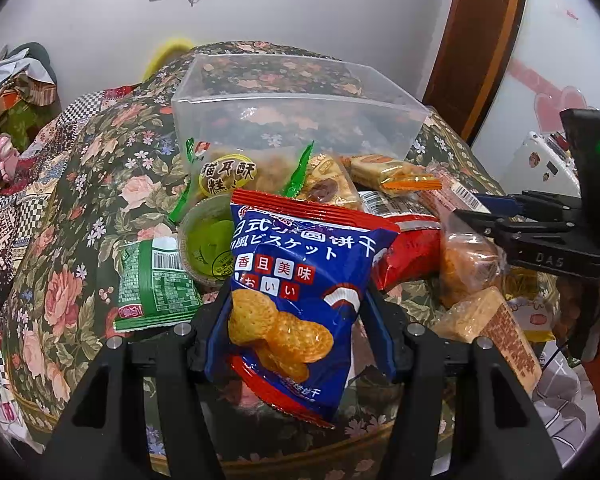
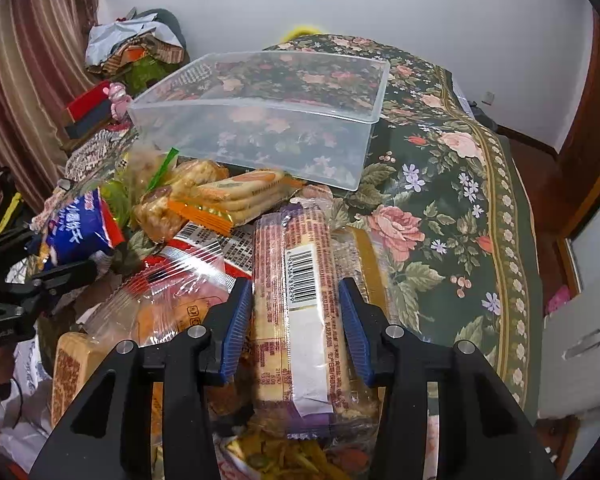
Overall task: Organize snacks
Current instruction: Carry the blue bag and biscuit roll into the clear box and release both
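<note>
My left gripper (image 1: 296, 312) is shut on a blue and red biscuit bag (image 1: 300, 280), held upright above the snack pile. My right gripper (image 2: 296, 320) is shut on a long clear-wrapped biscuit pack (image 2: 300, 288) with a barcode, lifted over the pile. A clear plastic bin (image 1: 300, 108) stands empty behind the pile on the floral cloth; it also shows in the right wrist view (image 2: 268, 116). The right gripper shows in the left wrist view (image 1: 540, 236) at right. The blue bag shows in the right wrist view (image 2: 80, 228) at left.
Loose snacks lie in front of the bin: a green jelly cup (image 1: 206, 240), a green packet (image 1: 152, 284), an orange-edged cracker pack (image 2: 236, 196), a red packet (image 1: 412, 256). Cluttered clothes and boxes (image 2: 132, 56) lie at far left. The floral cloth (image 2: 440, 208) stretches right.
</note>
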`<control>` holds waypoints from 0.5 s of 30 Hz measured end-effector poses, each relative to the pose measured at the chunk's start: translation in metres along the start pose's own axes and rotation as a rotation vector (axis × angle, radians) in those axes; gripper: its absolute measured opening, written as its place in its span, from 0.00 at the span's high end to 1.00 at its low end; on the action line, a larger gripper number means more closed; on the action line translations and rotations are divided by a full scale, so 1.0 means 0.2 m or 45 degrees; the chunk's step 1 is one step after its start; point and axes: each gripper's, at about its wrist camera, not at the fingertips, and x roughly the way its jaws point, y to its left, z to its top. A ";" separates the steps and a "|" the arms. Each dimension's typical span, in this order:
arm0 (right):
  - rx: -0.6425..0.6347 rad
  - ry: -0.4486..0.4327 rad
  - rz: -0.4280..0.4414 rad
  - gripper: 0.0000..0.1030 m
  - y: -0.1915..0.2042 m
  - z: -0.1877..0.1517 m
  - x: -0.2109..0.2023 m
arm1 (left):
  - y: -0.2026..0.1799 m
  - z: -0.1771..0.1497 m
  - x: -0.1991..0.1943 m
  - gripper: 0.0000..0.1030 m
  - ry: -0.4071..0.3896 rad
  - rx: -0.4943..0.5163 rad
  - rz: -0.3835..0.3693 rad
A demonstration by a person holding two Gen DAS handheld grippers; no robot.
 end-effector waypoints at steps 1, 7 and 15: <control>-0.005 0.002 -0.004 0.59 0.00 0.01 0.01 | 0.00 0.00 0.00 0.43 -0.003 -0.002 0.002; 0.014 -0.026 -0.013 0.61 0.01 0.00 -0.02 | 0.01 0.04 -0.07 0.43 -0.051 -0.011 0.016; 0.026 -0.018 0.002 0.68 -0.01 0.03 -0.06 | 0.01 0.16 -0.17 0.43 -0.150 -0.022 0.023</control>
